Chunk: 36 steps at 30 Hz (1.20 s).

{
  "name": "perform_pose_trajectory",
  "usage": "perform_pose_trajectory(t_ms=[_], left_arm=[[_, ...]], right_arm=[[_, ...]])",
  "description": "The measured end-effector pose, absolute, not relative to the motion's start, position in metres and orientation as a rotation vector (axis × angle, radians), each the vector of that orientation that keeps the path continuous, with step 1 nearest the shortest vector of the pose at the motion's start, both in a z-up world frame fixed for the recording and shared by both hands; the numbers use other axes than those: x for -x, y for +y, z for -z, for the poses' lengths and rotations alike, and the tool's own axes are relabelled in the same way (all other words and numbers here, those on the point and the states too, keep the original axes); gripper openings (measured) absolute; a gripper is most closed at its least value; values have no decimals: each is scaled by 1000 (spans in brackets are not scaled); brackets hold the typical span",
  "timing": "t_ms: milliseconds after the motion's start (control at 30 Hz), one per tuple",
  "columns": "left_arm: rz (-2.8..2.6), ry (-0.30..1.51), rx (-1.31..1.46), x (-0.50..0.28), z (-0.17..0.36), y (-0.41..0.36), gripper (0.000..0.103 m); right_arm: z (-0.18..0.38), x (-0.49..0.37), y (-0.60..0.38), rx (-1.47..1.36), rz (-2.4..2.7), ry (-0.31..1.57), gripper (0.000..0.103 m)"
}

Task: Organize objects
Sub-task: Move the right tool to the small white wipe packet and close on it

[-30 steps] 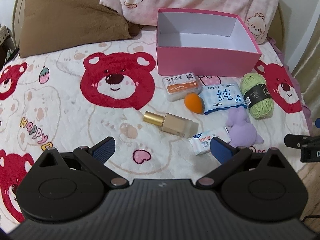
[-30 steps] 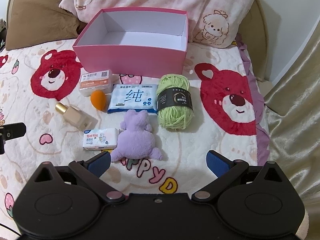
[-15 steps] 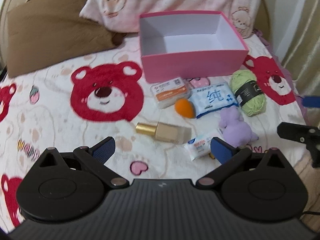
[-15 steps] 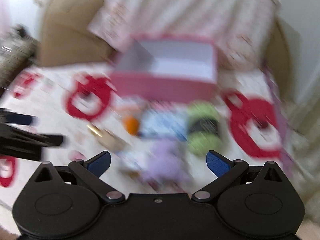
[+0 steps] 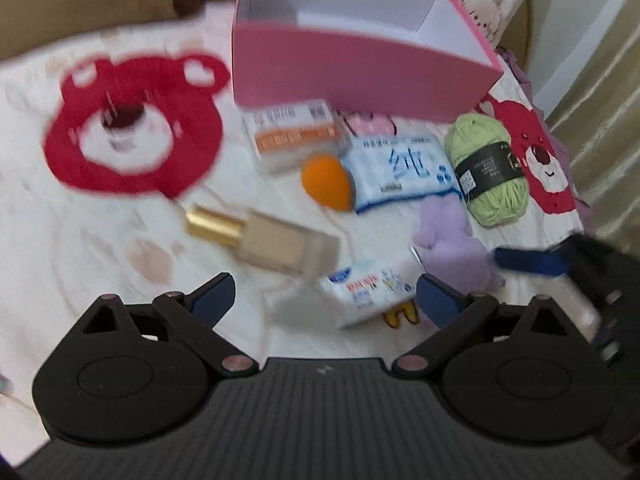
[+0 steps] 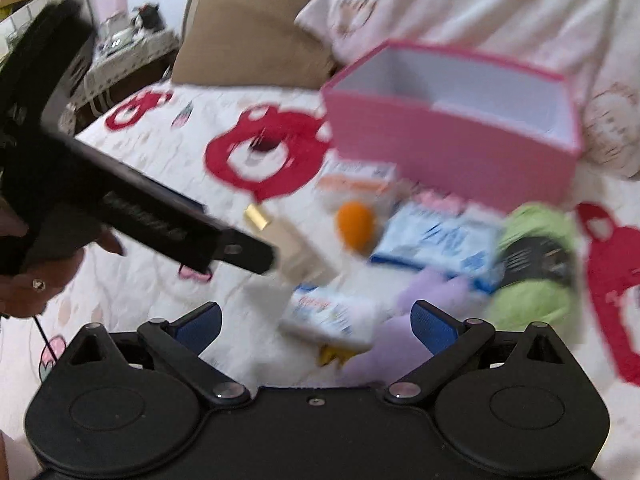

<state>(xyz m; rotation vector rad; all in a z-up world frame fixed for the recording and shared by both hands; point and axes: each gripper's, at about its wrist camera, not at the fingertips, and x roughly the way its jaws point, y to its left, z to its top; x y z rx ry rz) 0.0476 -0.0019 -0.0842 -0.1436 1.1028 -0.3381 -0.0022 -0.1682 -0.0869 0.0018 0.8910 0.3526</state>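
Since a second ago both the left gripper (image 5: 324, 294) and right gripper (image 6: 316, 320) have dropped toward the items strewn mid-bed before the empty pink box (image 5: 360, 68), jaws wide but starting to close on nothing, so sorting has barely begun.

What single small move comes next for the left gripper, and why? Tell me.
Probably ease the left gripper down over the small white tissue pack. That pack lies nearest between its fingertips, not yet gripped; the jaws are just starting to close with nothing pressed. The pink box behind stands empty, and every item is on the blanket. The frame is blurred, so contact is uncertain.
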Motion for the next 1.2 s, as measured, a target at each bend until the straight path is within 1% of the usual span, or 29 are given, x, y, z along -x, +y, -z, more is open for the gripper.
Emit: perform_pose_trajectory(t_ms=[67,167,233,267,333,367,400,433,467,533,600,700,767,800,867,967,1000,1033,1067,1100,1133,1200], left_arm=[[342,1126,179,-48,99,-5,95],[351,1137,199,-47,112,-9,86],[368,1127,217,-46,117,-11,73],[373,1120,224,-46,118,-12,70],[380,1108,225,-46,121,-15,59],[378,1106,231,-47,123,-16,55],[383,1105,239,-48,125,-18,48],[389,1105,243,-49,127,-19,47],[394,1112,243,-49,129,-21,45],[388,1132,239,-49,135,-26,37],[373,1159,241,-48,143,-28,36],[362,1151,272,-46,148,-26,36],[358,1147,301,-48,150,-24,36],[353,1145,304,-49,151,-24,36],[347,1135,301,-49,150,-25,36],[345,1113,294,-49,149,-25,37],[347,1108,299,-49,149,-24,37],[351,1107,301,-49,148,-23,37],[356,1106,303,-49,148,-22,36],[364,1104,308,-48,147,-21,36],[371,1099,314,-47,146,-20,36],[382,1085,335,-45,140,-15,36]], right_arm=[[100,-3,-165,-27,-364,909,98],[117,-13,-167,-81,-343,948,95],[128,-18,-169,-107,-326,974,90],[133,-19,-171,-110,-316,984,89],[139,-18,-173,-98,-306,971,84],[140,-18,-174,-94,-299,966,82],[139,-17,-174,-88,-287,966,78],[139,-17,-174,-78,-275,969,76],[139,-17,-174,-66,-267,971,75],[142,-15,-172,-37,-257,979,75],[145,-15,-168,7,-235,995,76],[148,-17,-164,27,-238,993,78],[153,-23,-165,-5,-240,996,83],[156,-26,-165,-21,-250,997,88],[161,-26,-161,-7,-264,980,93],[162,-22,-155,31,-256,958,93],[161,-20,-157,17,-249,952,89],[160,-19,-159,7,-236,945,80],[158,-19,-162,-3,-214,941,75],[156,-19,-165,-12,-199,940,67],[155,-18,-168,-21,-194,936,63],[151,-15,-171,-40,-196,918,63]])
